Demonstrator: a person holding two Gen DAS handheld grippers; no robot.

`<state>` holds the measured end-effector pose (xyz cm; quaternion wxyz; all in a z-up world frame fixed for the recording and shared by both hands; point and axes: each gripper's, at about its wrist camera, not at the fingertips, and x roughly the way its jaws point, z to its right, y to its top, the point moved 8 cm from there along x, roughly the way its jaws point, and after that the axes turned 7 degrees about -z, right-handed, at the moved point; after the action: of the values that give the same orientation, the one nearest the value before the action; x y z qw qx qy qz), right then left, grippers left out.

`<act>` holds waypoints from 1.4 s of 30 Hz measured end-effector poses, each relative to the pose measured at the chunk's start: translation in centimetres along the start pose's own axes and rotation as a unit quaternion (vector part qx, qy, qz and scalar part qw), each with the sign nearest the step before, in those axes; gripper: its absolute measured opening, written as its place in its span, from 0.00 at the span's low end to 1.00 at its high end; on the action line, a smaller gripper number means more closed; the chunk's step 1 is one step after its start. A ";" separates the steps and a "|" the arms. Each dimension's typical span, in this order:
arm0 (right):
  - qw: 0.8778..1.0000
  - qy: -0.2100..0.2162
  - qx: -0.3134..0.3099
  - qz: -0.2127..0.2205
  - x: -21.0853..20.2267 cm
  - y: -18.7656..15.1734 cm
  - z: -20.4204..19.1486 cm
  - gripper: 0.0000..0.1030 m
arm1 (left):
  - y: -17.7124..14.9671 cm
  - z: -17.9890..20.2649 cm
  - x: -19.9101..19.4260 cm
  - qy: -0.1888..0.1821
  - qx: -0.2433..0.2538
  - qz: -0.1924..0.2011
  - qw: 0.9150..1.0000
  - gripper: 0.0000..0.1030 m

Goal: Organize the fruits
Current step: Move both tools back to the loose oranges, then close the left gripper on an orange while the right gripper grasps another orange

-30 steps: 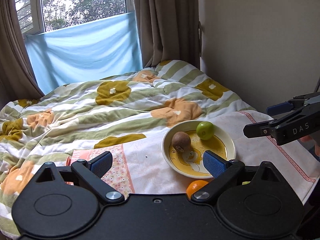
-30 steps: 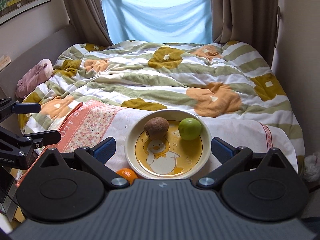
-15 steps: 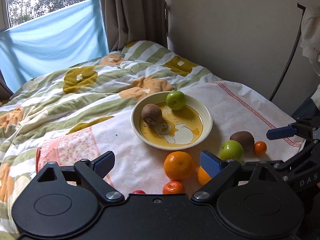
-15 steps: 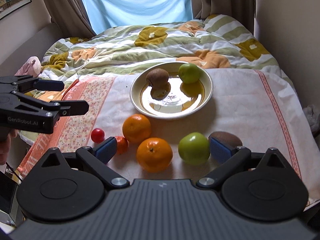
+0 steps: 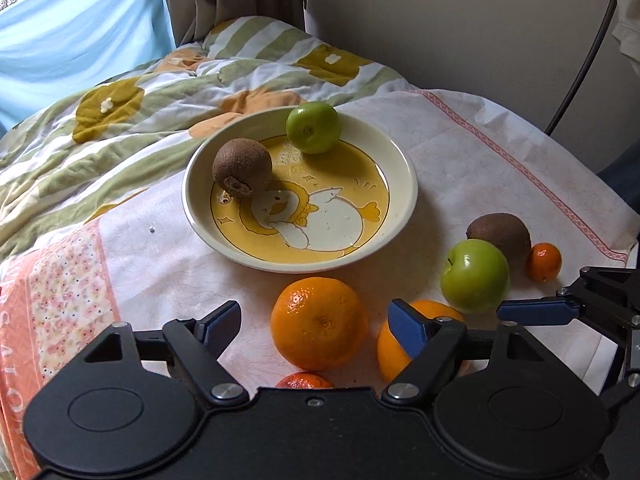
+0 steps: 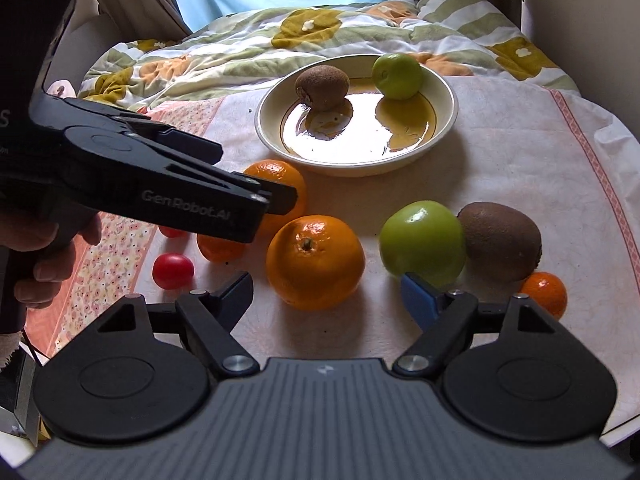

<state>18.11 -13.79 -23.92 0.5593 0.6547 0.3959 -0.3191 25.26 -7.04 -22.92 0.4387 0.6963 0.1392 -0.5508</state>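
Observation:
A cream plate with a yellow duck picture [image 5: 400, 172] [image 6: 448, 92] holds a kiwi [image 5: 242, 168] [image 6: 322, 87] and a green apple [image 5: 313, 127] [image 6: 397, 76]. In front of it on the cloth lie two oranges [image 5: 318, 322] [image 6: 315, 262], a second green apple [image 5: 475, 274] [image 6: 422, 242], a second kiwi [image 5: 500, 236] [image 6: 500, 240], small mandarins [image 5: 543, 262] [image 6: 544, 294] and a red cherry tomato [image 6: 173, 271]. My left gripper [image 5: 314, 326] is open around the nearer orange. My right gripper [image 6: 328, 294] is open just before the other orange.
The fruit lies on a white and pink cloth [image 5: 480, 152] over a bed with a flowered quilt [image 5: 120, 120]. A wall and a curtain stand behind. A thin dark rod [image 5: 580, 64] leans at the right. The cloth's edge drops off at the right.
Both grippers have moved down and forward towards the loose fruit. The fruit now fills the lower part of both views, and the left gripper's fingers flank an orange.

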 end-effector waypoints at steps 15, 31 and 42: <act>1.000 0.006 -0.025 -0.011 2.1 0.3 -0.5 0.82 | -0.5 -0.3 2.7 -0.017 -0.020 -0.032 0.999 0.63; 0.999 0.006 -0.040 -0.015 3.2 1.2 -0.7 0.77 | -0.9 -1.5 1.4 0.008 -0.032 -0.023 0.999 0.62; 0.999 0.008 -0.034 -0.006 1.7 1.2 -1.0 0.76 | -0.9 -2.2 -1.3 0.020 -0.040 0.001 0.999 0.62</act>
<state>19.91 -12.59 -24.63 0.5762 0.6350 0.4155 -0.3035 25.66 -4.48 -22.16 0.4641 0.6891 0.1694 -0.5300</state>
